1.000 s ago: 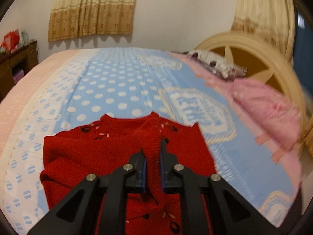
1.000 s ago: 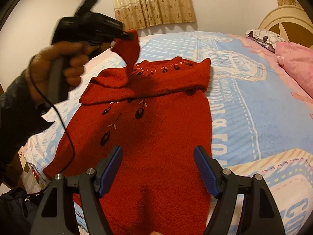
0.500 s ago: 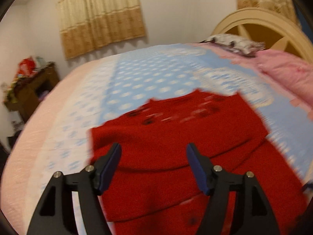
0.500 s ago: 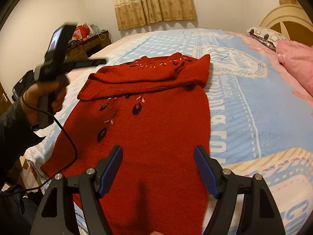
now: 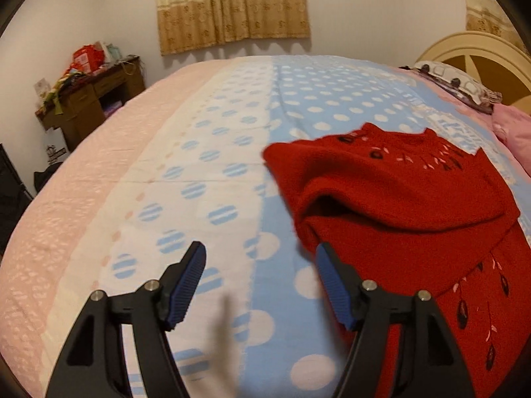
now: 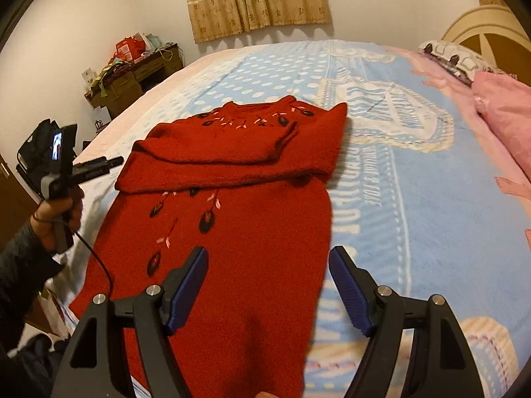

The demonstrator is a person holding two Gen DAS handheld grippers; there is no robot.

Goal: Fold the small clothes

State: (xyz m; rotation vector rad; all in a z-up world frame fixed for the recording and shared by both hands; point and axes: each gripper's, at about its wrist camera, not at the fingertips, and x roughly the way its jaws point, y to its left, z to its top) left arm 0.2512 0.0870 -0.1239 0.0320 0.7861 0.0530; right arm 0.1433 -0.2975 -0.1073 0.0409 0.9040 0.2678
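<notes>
Sleeves of sweater (image 6: 232, 225) folded in across chest on bed (image 6: 415, 199), bottom fold still pending; both hand-held grippers, left (image 5: 259, 285) and right (image 6: 268, 290), released, empty.

I am working in a home bedroom. A wide bed (image 5: 232, 152) fills the view ahead of my left gripper (image 5: 260, 285), spread with a blue and white polka-dot blanket (image 6: 415, 199). Its cream arched headboard (image 5: 478, 56) and pink pillow (image 6: 507, 112) lie far right. Beige curtains (image 5: 232, 6) hang on the far wall, and a cluttered wooden dresser (image 5: 89, 99) stands far left.
</notes>
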